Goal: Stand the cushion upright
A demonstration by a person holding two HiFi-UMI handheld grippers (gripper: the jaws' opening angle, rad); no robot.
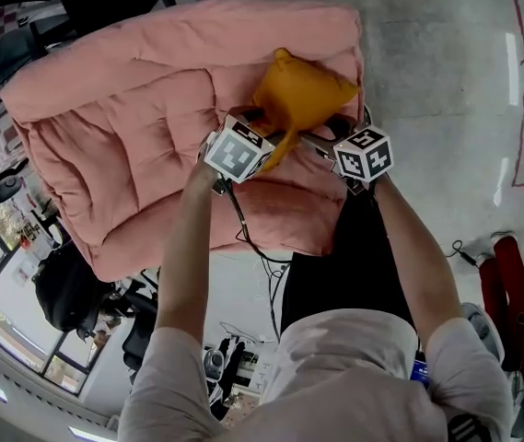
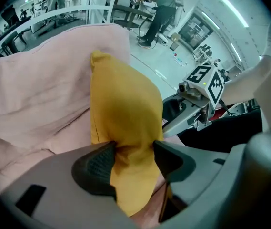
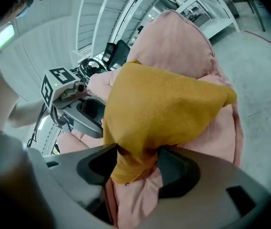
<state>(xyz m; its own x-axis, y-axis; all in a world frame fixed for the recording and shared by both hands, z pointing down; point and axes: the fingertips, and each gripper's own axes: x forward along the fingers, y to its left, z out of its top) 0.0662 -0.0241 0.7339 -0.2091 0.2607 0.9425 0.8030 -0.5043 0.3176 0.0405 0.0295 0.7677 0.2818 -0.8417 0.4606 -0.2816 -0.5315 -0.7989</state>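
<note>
The mustard-yellow cushion (image 1: 303,95) stands on edge on a big pink padded lounger (image 1: 133,109), one corner pointing up. My left gripper (image 1: 260,122) comes at its lower left edge. In the left gripper view the cushion (image 2: 125,109) narrows and creases between the two pads, which press on it from both sides (image 2: 133,160). My right gripper (image 1: 335,132) comes at the lower right edge. In the right gripper view the cushion's bottom fold (image 3: 164,104) is pinched between the jaws (image 3: 137,165), with pink fabric just below.
Grey concrete floor (image 1: 446,53) with red tape lines lies to the right of the lounger. A black cable (image 1: 252,238) hangs from the left gripper. Dark bags and office clutter (image 1: 68,288) crowd the left side. A person stands far off in the left gripper view (image 2: 161,8).
</note>
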